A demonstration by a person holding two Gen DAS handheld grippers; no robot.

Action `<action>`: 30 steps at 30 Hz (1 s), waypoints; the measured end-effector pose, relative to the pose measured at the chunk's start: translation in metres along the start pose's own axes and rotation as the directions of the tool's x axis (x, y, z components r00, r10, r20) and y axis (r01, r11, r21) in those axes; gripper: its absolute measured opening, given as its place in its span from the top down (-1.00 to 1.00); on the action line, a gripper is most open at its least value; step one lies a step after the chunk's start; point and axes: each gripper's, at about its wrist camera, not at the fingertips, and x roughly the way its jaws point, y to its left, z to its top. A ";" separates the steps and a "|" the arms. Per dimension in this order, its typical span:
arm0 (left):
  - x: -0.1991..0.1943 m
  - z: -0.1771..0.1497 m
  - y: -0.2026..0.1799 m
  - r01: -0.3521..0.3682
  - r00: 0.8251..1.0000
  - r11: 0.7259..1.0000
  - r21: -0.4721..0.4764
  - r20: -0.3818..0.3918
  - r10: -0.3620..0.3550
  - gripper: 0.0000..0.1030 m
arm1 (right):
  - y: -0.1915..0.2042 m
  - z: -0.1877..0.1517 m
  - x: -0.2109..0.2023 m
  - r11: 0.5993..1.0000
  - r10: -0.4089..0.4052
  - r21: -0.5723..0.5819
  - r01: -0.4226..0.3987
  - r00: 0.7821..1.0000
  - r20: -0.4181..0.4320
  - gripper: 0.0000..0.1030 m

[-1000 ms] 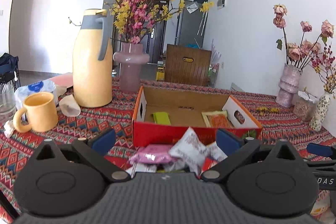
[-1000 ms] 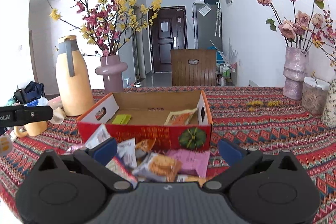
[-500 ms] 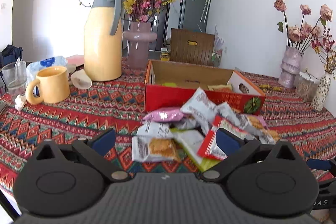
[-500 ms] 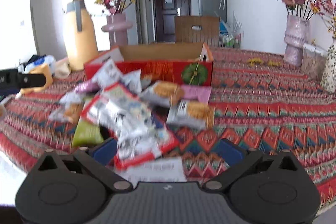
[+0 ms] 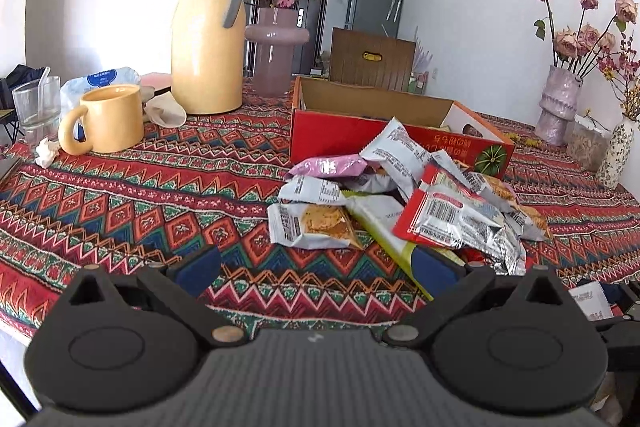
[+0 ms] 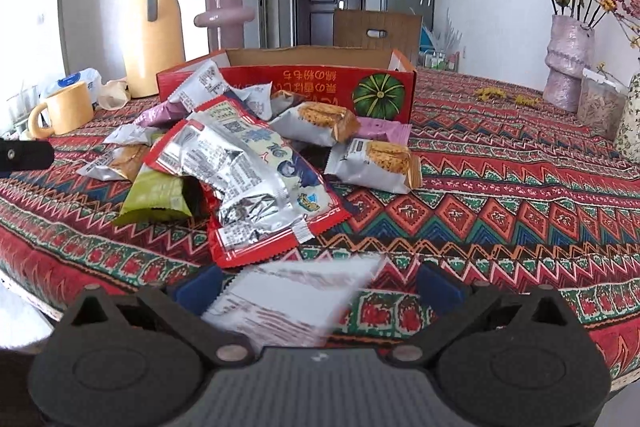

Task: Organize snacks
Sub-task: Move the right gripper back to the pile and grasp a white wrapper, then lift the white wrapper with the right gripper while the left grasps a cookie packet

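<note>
Many snack packets (image 6: 240, 163) outside box (image 6: 288, 83)

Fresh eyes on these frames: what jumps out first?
A heap of snack packets on the patterned tablecloth, topped by a red-and-silver packet, right in front of the red cardboard box. Left of it stand a tall yellow thermos jug and yellow mug. Both grippers are open.

upside-down Chinese print on red box (image 6: 288, 83), barcode on red packet (image 5: 444, 213)
</note>
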 end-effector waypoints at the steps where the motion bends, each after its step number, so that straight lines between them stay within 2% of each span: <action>1: 0.000 -0.001 0.000 0.001 1.000 1.000 0.001 -0.001 -0.001 -1.00 | 0.001 -0.002 0.000 1.000 -0.003 0.002 0.003 1.000 0.012 -1.00; 10: 0.000 -0.002 0.001 -0.004 1.000 1.000 0.000 -0.006 0.004 -1.00 | -0.002 -0.009 -0.009 1.000 -0.011 0.005 0.010 0.999 0.040 -0.99; 12: 0.000 -0.003 0.001 -0.004 1.000 1.000 0.000 -0.007 0.004 -1.00 | -0.002 -0.011 -0.012 1.000 -0.011 0.008 0.011 0.999 0.048 -0.88; 14: 0.000 -0.003 0.001 -0.004 1.000 1.000 0.000 -0.007 0.004 -1.00 | -0.002 -0.013 -0.016 1.000 -0.007 0.006 0.006 0.998 0.059 -0.57; 16: 0.000 -0.003 0.001 -0.005 1.000 1.000 0.000 -0.007 0.005 -1.00 | -0.001 -0.013 -0.020 1.000 -0.003 -0.001 0.003 0.998 0.069 -0.42; 22: 0.003 -0.005 0.000 -0.006 1.000 1.000 0.002 -0.013 0.006 -1.00 | 0.003 -0.015 -0.025 0.999 -0.019 -0.034 0.023 0.995 0.096 -0.14; 27: 0.005 -0.006 0.000 -0.006 1.000 1.000 0.001 -0.022 0.006 -1.00 | 0.002 -0.019 -0.026 0.998 -0.022 -0.053 0.028 0.993 0.114 -0.06; 30: 0.005 -0.006 -0.001 -0.006 1.000 1.000 0.001 -0.022 0.006 -1.00 | -0.004 -0.020 -0.025 1.000 -0.004 -0.025 0.007 0.993 0.121 0.16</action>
